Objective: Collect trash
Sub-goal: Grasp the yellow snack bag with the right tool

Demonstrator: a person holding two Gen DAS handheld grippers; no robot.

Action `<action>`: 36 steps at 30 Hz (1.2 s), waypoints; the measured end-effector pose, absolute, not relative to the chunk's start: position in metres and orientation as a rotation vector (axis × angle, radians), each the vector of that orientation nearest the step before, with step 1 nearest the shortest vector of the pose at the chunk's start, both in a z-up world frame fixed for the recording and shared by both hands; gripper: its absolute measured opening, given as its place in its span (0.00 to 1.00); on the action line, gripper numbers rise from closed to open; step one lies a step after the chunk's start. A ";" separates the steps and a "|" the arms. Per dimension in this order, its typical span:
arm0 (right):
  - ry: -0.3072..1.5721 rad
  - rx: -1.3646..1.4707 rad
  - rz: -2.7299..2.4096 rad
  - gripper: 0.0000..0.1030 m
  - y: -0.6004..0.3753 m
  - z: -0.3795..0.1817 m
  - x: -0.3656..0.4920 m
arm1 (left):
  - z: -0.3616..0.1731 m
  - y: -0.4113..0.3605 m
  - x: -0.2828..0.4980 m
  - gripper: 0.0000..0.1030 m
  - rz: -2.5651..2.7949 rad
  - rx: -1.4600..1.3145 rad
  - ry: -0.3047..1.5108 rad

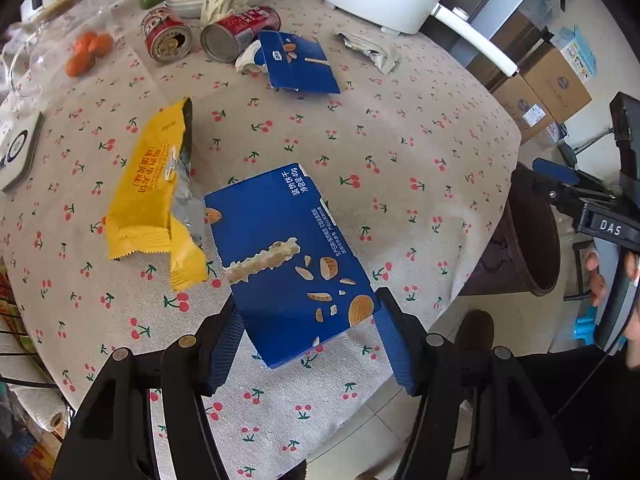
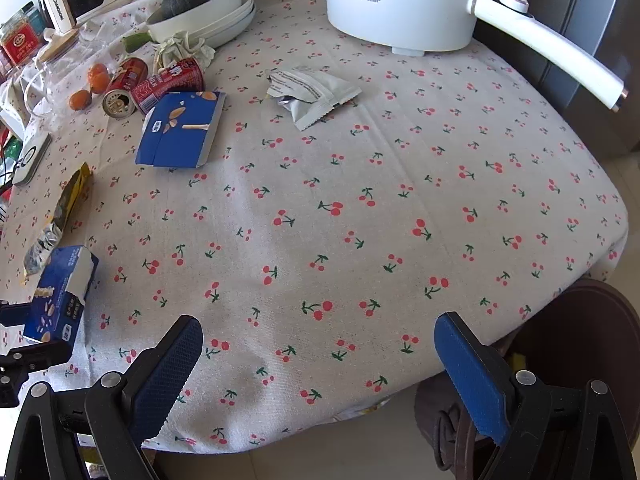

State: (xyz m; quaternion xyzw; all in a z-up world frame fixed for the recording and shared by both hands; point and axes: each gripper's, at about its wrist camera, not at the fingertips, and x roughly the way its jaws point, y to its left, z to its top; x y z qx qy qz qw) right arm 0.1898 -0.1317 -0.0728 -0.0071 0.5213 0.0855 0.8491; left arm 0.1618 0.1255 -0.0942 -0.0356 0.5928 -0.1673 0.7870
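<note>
My left gripper [image 1: 310, 344] is shut on a blue biscuit box [image 1: 292, 264], its pads pressing on the box's two sides just above the cherry-print tablecloth [image 1: 400, 152]. The same box [image 2: 60, 300] shows at the far left of the right wrist view. A torn yellow wrapper [image 1: 148, 200] lies left of the box. A second, flattened blue box [image 1: 300, 64], two red cans [image 1: 166, 34] [image 1: 236, 32], a crumpled tissue [image 1: 224, 0] and a silver wrapper [image 2: 312, 92] lie further back. My right gripper [image 2: 320, 360] stands open over the table's near edge with nothing between its fingers.
A dark brown bin [image 2: 580, 340] stands on the floor beside the table's right corner. A white electric pot [image 2: 404, 0] with a long handle sits at the back. Bowls with a squash [image 2: 200, 4], small oranges [image 2: 94, 80] and a glass jug [image 1: 24, 56] crowd the back left.
</note>
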 end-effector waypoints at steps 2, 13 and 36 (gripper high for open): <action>1.102 -0.016 0.178 0.94 -0.130 -0.074 0.191 | -0.090 0.128 0.160 0.64 -0.382 -0.105 1.272; 1.114 -0.018 0.183 0.94 -0.120 -0.079 0.194 | -0.067 0.160 0.145 0.64 -0.257 -0.108 1.209; 1.153 0.082 0.425 0.94 0.107 -0.110 0.265 | -0.077 0.262 0.123 0.64 0.065 -0.063 1.203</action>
